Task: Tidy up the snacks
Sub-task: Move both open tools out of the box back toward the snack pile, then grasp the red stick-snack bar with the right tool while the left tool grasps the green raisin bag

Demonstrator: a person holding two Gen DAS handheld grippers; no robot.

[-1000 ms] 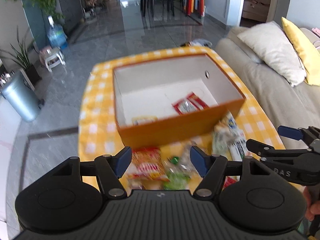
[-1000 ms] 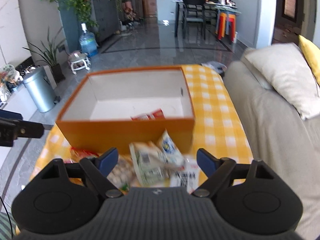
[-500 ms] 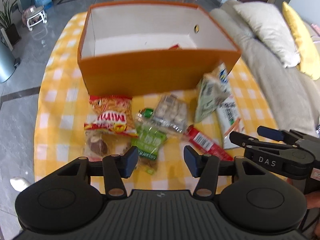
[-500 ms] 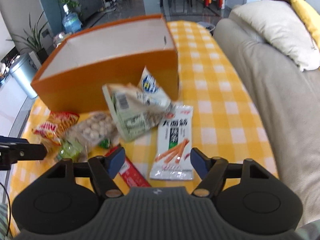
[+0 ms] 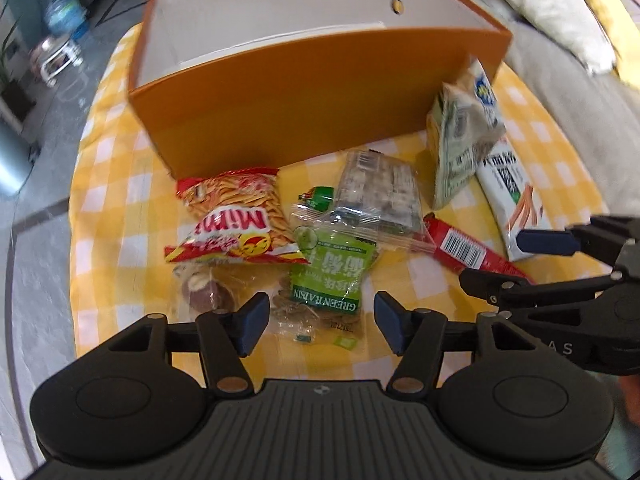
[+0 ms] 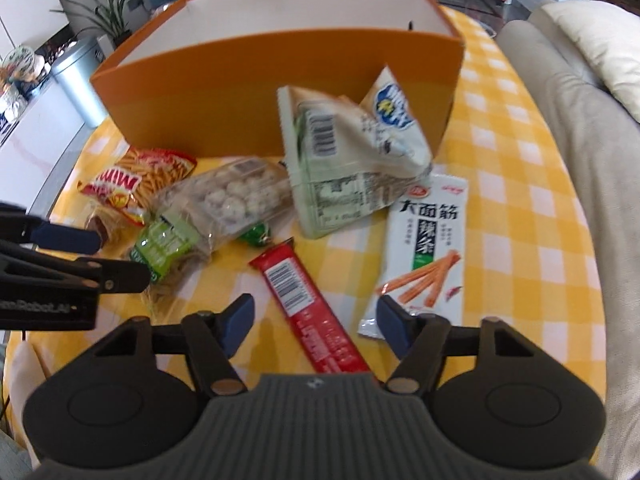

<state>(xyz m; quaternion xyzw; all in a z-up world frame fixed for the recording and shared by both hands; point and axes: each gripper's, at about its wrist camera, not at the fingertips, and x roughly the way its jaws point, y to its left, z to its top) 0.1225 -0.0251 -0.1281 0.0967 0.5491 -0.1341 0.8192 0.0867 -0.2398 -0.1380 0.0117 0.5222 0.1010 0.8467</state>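
The snacks lie loose on the table (image 5: 104,168), in a heap in front of both grippers and short of the orange box (image 5: 304,92) beyond them, so as far as these views show the sorting is hardly begun. Directly ahead of the left gripper (image 5: 318,326) sits the green raisin packet (image 5: 334,276), with the red-and-yellow stick-snack bag (image 5: 232,224) ahead and to its left and a clear pack of pale round sweets (image 5: 376,196) just past it. The red bar (image 6: 308,304) runs between the fingers of the right gripper (image 6: 312,324), the white spicy-strip packet (image 6: 428,248) is ahead to its right, and a crumpled pale bag (image 6: 352,164) leans against the box wall. Both grippers are spread wide and hold nothing. The box floor is hidden behind its near wall in both views, so whether anything is already inside cannot be told; a brown item under the stick-snack bag and the small green wrapper are too covered to identify
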